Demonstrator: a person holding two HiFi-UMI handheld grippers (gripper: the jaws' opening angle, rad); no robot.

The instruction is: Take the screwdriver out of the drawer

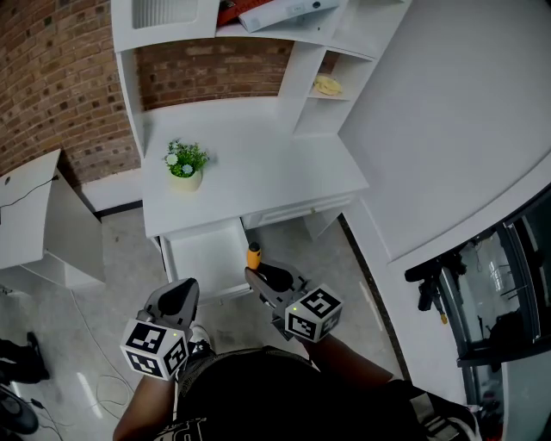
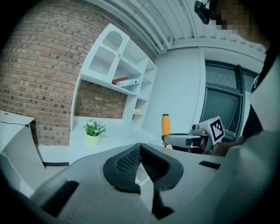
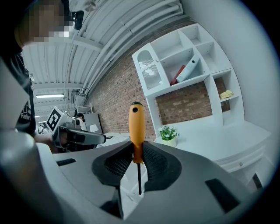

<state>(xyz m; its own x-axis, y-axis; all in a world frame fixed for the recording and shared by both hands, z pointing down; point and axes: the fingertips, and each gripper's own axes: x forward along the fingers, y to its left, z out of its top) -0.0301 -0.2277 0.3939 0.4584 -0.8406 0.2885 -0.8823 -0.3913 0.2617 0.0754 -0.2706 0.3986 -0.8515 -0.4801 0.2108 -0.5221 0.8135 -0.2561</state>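
As right hand-held gripper (image 3: 138, 153) clamps, screwdriver (image 3: 136, 124) stands handle-up.

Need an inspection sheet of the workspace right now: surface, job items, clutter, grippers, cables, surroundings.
Surface: white desk top, bare but for a potted plant.
Job's things: drawer open; screwdriver out of it, orange handle up.
Clutter: binder and a yellow item on the shelves.
Grippers: right gripper jaws shut on the screwdriver's handle; left gripper jaws shut, empty.
Cables: thin cable on the floor left of the drawer.
Surroundings: brick wall behind the desk.
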